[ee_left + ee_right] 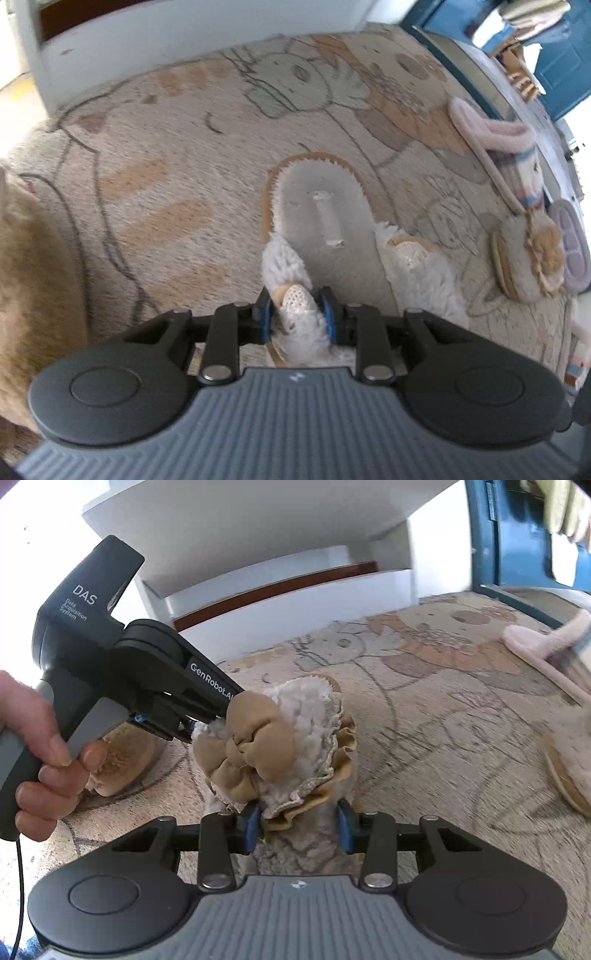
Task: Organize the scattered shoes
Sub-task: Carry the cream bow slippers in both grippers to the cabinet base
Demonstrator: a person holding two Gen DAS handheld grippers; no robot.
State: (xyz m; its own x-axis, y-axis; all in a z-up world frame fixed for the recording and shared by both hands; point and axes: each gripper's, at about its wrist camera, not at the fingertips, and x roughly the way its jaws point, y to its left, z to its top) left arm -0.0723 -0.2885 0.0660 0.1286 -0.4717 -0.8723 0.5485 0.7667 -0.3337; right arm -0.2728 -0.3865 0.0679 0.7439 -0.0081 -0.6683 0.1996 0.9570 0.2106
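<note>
A white fluffy slipper (325, 214) with a tan bow (255, 738) is held off the patterned rug by both grippers. My left gripper (297, 314) is shut on the side edge of its fuzzy upper, and I look down onto the grey insole. In the right wrist view that left gripper (207, 723), held by a hand (33, 738), grips the slipper's left side. My right gripper (298, 829) is shut on the slipper's fluffy front below the bow, with both blue pads against the fleece.
On the rug (147, 177) to the right lie a pink slipper (495, 136), a beige slipper with a tan bow (532, 258) and a purple sole (572, 243). A white shelf unit (277, 590) stands behind. A tan fuzzy shoe (118, 760) lies at left.
</note>
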